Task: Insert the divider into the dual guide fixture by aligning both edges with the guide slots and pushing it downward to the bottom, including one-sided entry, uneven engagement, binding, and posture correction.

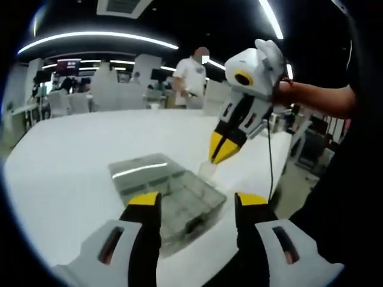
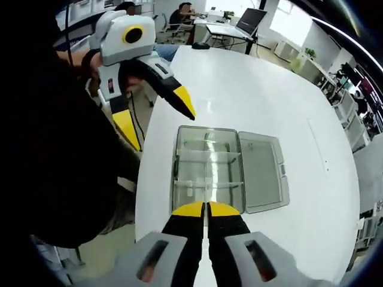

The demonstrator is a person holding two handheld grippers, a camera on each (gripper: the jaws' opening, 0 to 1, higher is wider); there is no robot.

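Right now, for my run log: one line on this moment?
left gripper: open | right gripper: shut on divider | clear box: lid open

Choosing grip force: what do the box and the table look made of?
The box looks like clear, glossy plastic: the table shows through its walls and open lid, which catch glints. The table has a smooth white matte top, probably laminate; I cannot be certain.

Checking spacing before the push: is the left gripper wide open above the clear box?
Yes: in the right gripper view the left gripper hangs beside the clear box with its yellow-tipped fingers spread far apart, holding nothing.
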